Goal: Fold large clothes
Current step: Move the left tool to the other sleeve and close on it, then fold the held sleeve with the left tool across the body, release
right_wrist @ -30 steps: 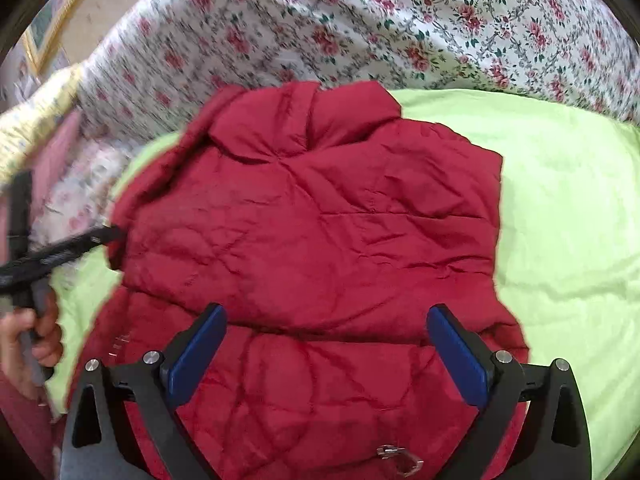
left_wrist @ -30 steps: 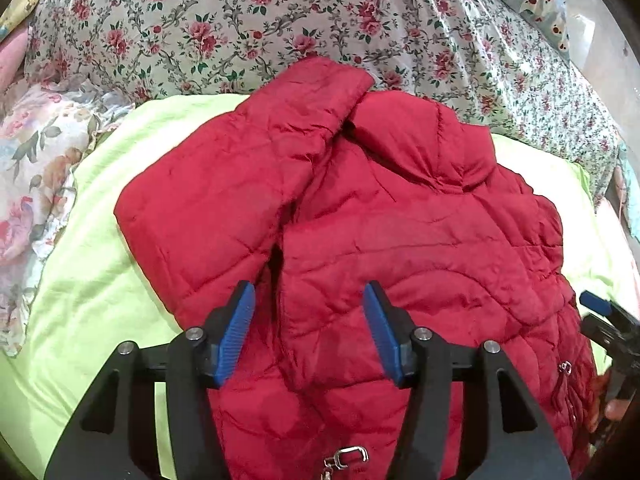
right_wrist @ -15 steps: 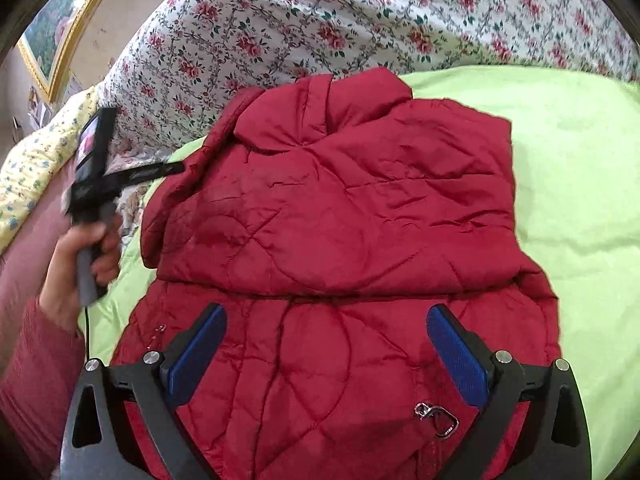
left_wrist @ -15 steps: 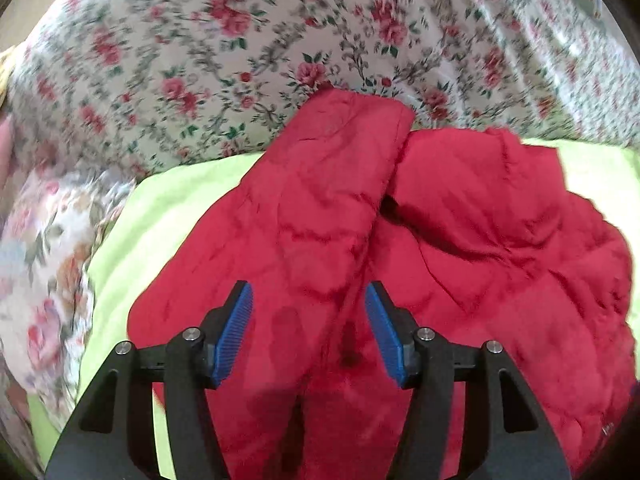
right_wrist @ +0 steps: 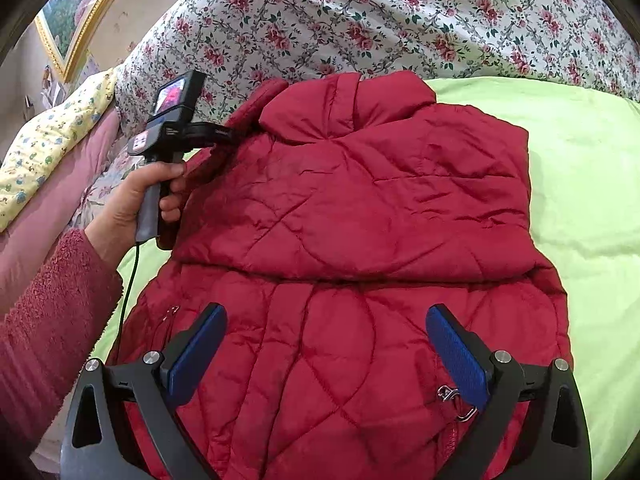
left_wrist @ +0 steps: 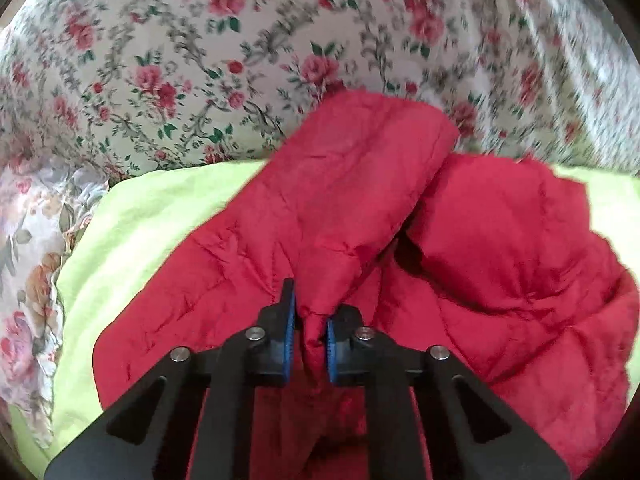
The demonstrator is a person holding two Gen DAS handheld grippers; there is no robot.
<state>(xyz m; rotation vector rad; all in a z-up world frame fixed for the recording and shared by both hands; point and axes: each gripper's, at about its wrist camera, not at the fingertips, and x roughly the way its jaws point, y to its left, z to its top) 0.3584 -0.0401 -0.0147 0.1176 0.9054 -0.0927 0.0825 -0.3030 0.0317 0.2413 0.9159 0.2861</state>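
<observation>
Your left gripper (left_wrist: 308, 330) has just closed, pinching the quilted red puffer jacket's (right_wrist: 360, 216) sleeve near the lime-green bedspread's (right_wrist: 580, 168) left edge, right gripper (right_wrist: 328, 354) spread; next, fold it inward.

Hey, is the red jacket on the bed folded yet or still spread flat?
Partly folded. The red jacket has its top half doubled over the bottom, and the left gripper pinches a sleeve lying across it.
</observation>
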